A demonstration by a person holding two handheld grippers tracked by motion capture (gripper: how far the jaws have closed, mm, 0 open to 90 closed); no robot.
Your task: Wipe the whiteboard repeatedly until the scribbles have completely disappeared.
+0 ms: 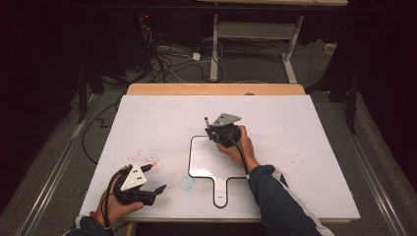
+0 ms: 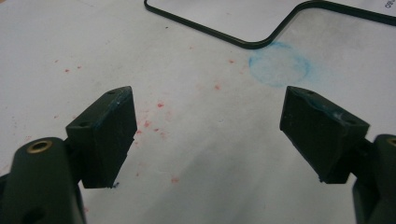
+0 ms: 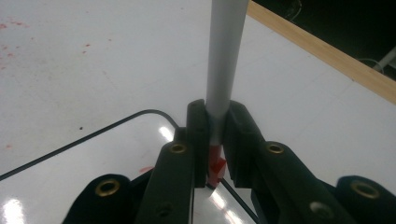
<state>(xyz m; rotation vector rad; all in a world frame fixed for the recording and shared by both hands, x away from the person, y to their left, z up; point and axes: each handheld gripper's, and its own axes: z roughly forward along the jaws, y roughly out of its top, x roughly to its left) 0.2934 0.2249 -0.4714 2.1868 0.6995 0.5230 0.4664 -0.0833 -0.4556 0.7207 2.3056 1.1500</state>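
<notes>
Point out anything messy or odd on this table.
Red specks are scattered over the white table near the left claw, and a smudged blue ring sits beside the small whiteboard; both look like leftover marker stains.

The table point(image 1: 305, 147) lies open along its far edge and down its right side. Near the middle, the small whiteboard point(image 1: 206, 164) lies flat, with the right gripper point(image 1: 212, 132) and its upright marker point(image 3: 225, 60) standing at the whiteboard's far edge. The left gripper point(image 1: 153, 178) occupies the near left corner.
</notes>
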